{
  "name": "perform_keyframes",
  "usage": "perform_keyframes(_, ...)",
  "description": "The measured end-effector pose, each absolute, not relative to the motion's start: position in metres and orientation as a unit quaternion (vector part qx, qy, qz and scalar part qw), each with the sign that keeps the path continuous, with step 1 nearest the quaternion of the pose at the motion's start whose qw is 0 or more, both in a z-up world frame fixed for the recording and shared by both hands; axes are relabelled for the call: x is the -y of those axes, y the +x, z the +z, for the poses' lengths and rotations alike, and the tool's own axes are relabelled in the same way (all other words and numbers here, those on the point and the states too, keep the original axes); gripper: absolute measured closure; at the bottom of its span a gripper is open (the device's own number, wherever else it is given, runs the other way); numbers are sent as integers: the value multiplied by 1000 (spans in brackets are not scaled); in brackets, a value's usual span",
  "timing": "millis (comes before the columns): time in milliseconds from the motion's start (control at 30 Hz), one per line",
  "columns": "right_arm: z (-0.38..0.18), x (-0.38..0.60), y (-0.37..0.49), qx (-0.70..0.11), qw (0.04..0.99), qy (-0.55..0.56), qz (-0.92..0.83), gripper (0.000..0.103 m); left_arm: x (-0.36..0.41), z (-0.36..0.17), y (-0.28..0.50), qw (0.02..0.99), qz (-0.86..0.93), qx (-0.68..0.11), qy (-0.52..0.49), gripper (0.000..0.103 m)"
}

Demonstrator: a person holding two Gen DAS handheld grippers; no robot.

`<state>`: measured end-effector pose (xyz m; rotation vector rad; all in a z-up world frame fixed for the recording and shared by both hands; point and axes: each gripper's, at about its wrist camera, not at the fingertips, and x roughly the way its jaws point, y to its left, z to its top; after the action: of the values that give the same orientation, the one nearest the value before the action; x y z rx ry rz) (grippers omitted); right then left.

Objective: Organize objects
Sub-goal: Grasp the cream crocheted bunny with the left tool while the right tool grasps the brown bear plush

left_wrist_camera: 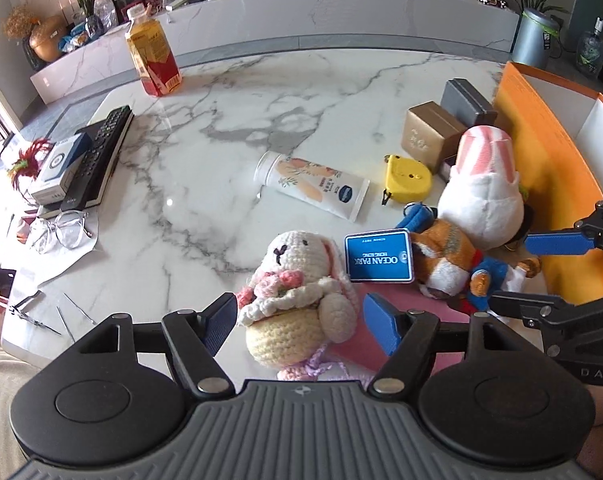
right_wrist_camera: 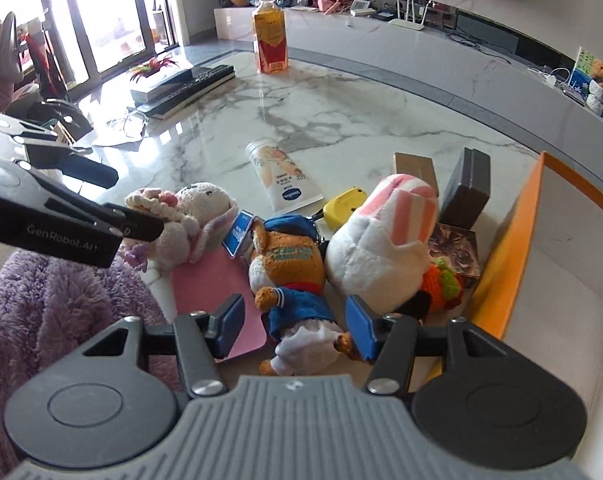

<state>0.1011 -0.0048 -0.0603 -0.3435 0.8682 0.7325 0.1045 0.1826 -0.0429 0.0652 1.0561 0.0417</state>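
Note:
My left gripper point(left_wrist_camera: 299, 330) is open around a cream crocheted bunny point(left_wrist_camera: 301, 304) that sits on the marble table point(left_wrist_camera: 221, 128); the pads stand either side of it, apart from it. My right gripper point(right_wrist_camera: 293, 328) is open around the legs of an orange plush in blue clothes point(right_wrist_camera: 289, 272), also seen in the left wrist view point(left_wrist_camera: 449, 264). A white and pink plush rabbit point(right_wrist_camera: 381, 236) lies beside it, next to the orange box point(right_wrist_camera: 517, 240). The bunny also shows in the right wrist view point(right_wrist_camera: 193, 216), with the left gripper's fingers point(right_wrist_camera: 137, 226) at it.
A blue Ocean Park tag point(left_wrist_camera: 379, 256), a pink card point(right_wrist_camera: 217, 292), a cream tube point(left_wrist_camera: 313, 184), a yellow tape measure point(left_wrist_camera: 407, 178), and gold point(left_wrist_camera: 429, 132) and grey point(left_wrist_camera: 467, 102) boxes lie nearby. A juice bottle point(left_wrist_camera: 153, 56), remote point(left_wrist_camera: 101, 152) and glasses point(left_wrist_camera: 59, 232) are at left.

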Motion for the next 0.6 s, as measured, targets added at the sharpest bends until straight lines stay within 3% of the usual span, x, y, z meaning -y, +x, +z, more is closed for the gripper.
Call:
perform_keyframes(467, -106, -22, 127, -447, 805, -199, 336, 44, -198, -70, 125, 843, -2, -537, -7, 11)
perform_keyframes(567, -106, -23, 128, -445, 806, -199, 337, 48, -195, -73, 129, 841, -2, -541, -5, 10)
perform_keyframes(600, -106, -24, 128, -444, 807, -200, 335, 54, -195, -75, 130, 839, -3, -544, -3, 9)
